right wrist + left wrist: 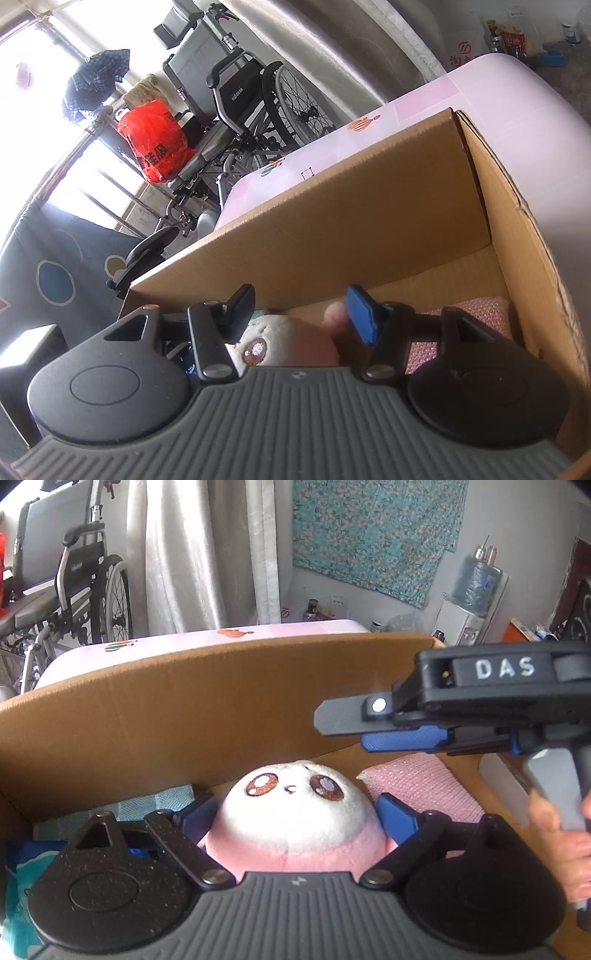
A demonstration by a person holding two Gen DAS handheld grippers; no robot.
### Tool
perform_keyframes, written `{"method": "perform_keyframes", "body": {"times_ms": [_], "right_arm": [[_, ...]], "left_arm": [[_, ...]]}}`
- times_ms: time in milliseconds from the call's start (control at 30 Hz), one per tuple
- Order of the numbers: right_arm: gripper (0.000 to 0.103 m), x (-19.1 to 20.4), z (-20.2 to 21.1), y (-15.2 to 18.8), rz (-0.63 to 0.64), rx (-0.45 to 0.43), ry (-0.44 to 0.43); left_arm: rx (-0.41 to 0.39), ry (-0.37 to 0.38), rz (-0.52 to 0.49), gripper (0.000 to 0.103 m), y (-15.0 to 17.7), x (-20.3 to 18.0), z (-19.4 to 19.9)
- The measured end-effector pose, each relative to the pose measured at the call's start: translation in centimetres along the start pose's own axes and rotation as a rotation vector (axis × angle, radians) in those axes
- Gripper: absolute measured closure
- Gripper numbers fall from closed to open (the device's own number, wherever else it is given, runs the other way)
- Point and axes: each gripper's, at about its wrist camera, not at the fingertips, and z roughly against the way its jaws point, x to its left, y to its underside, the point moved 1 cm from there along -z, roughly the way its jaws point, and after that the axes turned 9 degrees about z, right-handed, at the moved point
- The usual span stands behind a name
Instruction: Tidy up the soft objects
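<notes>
Plush [295, 812] sits inside cardboard box [184, 709], my left gripper [295, 814] clamped on its sides. Right gripper [301, 314] hovers apart, empty. Placement step, I judge; next I must spread left fingers, lift clear.

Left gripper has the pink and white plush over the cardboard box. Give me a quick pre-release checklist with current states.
1. Round pink and white plush toy sits between the left gripper fingers: ok.
2. Plush is inside the brown cardboard box walls: ok.
3. Plush rests on the box floor: cannot tell, its underside is hidden.
4. Right gripper is clear of the plush: ok, it hovers above and holds nothing.
5. Pink textured cloth is beside the plush, not under it: cannot tell at the edge.
6. Light blue cloth is already in the box: ok.
</notes>
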Motion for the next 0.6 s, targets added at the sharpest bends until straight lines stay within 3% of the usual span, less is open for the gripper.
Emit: {"method": "perform_keyframes", "body": {"times_ms": [233,300,433,533,600], "right_arm": [[0.047,0.1,-0.7,-0.3,0.019,0.001,0.037],[0.046,-0.2,-0.5,-0.4,0.001,-0.014,0.028],[0.046,-0.2,-0.3,-0.4,0.016,-0.024,0.04],[0.046,-0.2,-0.4,-0.3,0.017,-0.025,0.041],[0.046,-0.2,-0.6,-0.4,0.019,-0.021,0.038]], "left_arm": [[-0.077,0.261,0.229,0.011,-1.1,3.6,1.4],[-0.071,0.233,0.259,0.011,-1.0,4.2,0.9],[-0.017,0.072,0.126,0.011,-0.8,2.4,0.2],[-0.004,0.021,0.101,0.002,-0.5,2.0,-0.1],[0.023,0.005,0.08,0.002,-0.1,1.9,-0.4]]}}
